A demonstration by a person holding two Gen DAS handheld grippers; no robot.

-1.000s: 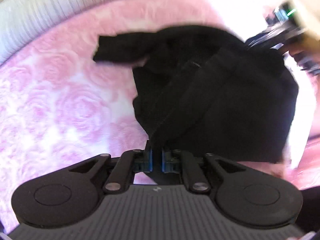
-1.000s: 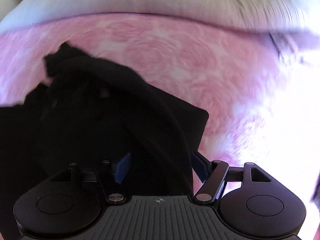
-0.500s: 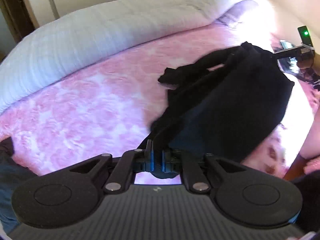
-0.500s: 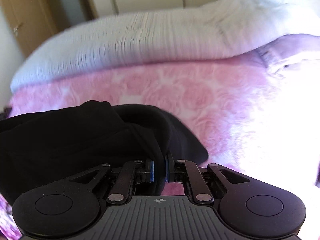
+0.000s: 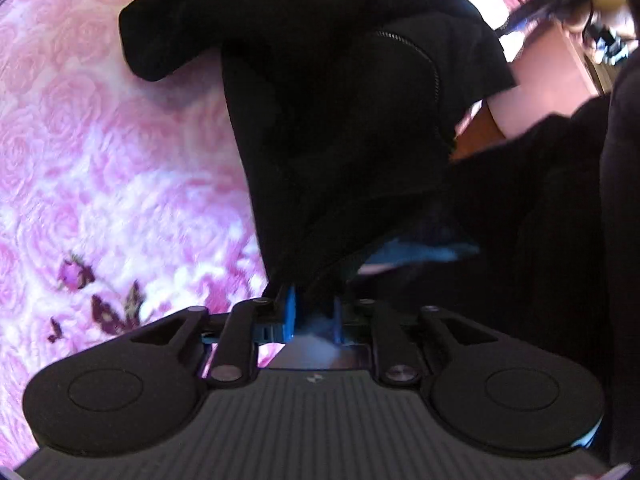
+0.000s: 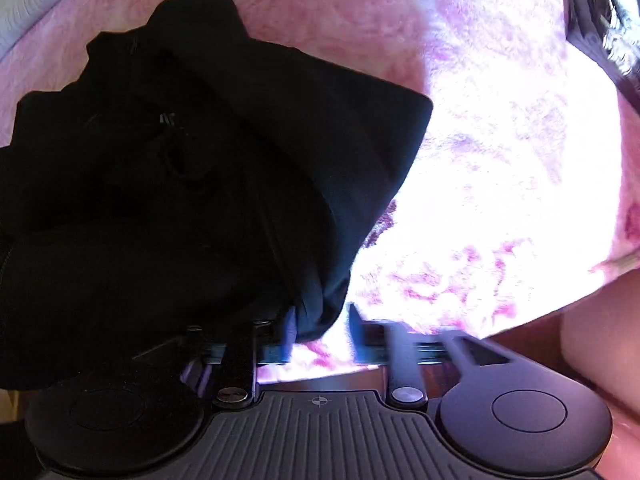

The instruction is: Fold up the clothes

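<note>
Two grippers parted: left gripper (image 5: pixel 314 314) and right gripper (image 6: pixel 322 330) loosely straddle black garment (image 5: pixel 340 120) edge over pink blanket (image 5: pixel 100 160).

A home bedroom: a bed under a pink rose-patterned blanket (image 5: pixel 100 168), a white ribbed duvet (image 6: pixel 28 4) bunched at its far edge (wooden bed frame (image 5: pixel 476 136) showing).

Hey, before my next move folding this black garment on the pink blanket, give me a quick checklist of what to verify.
1. Left claw grips the black garment: cannot tell; cloth sits between its fingers, blurred.
2. Right claw grips it: not ok; jaws apart, cloth against one finger only.
3. Garment lies flat: not ok; bunched.
4. Pink blanket beneath the garment: ok.
5. Zipper closed: cannot tell.
</note>
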